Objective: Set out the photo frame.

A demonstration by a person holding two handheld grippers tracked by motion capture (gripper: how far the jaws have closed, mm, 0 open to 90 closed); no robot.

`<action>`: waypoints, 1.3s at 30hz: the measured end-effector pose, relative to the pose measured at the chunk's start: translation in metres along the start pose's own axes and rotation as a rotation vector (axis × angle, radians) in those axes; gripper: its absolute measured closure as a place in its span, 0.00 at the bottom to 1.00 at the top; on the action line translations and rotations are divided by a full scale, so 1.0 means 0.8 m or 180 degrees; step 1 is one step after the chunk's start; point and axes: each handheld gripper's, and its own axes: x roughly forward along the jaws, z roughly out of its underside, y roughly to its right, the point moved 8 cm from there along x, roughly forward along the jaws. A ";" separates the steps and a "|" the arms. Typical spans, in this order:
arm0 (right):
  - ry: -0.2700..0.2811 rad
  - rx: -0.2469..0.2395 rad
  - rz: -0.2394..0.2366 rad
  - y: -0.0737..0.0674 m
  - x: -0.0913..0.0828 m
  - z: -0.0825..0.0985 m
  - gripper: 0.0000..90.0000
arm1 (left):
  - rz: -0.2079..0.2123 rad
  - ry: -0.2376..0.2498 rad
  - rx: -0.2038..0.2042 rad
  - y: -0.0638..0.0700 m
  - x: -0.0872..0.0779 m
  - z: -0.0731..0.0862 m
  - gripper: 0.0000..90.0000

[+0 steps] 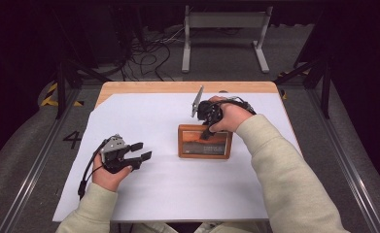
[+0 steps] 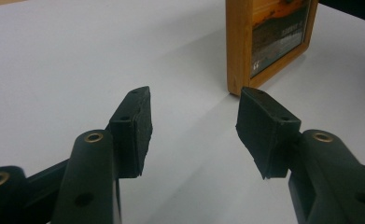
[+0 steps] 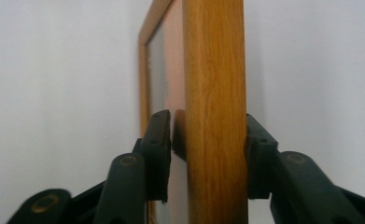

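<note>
The wooden picture frame [image 1: 205, 141] lies near the centre of the picture on the white table cover [image 1: 144, 199], a little right of the middle. The right gripper [image 1: 208, 127] straddles its top edge; in the right gripper view one pad seems to touch the wood and the other [image 3: 157, 154] stands just off it, so I cannot call it a firm grip. The left gripper [image 1: 140, 150] waits half open and empty at the left. The frame looks stiff and light, its glazed front probably fragile and slippery; the wooden rim is the best hold.
</note>
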 end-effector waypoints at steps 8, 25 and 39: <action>0.0308 0.0101 0.0241 0.007 -0.006 -0.002 0.44 | 0.0010 -0.0002 -0.0018 0.000 0.000 0.000 0.51; 0.1454 0.0920 0.0947 -0.040 -0.073 0.087 0.23 | 0.0096 -0.0037 -0.0145 0.009 -0.015 0.000 0.39; 0.2094 0.1356 0.1167 -0.096 -0.067 0.164 0.20 | 0.0108 0.0159 -0.0130 0.018 -0.033 0.004 0.26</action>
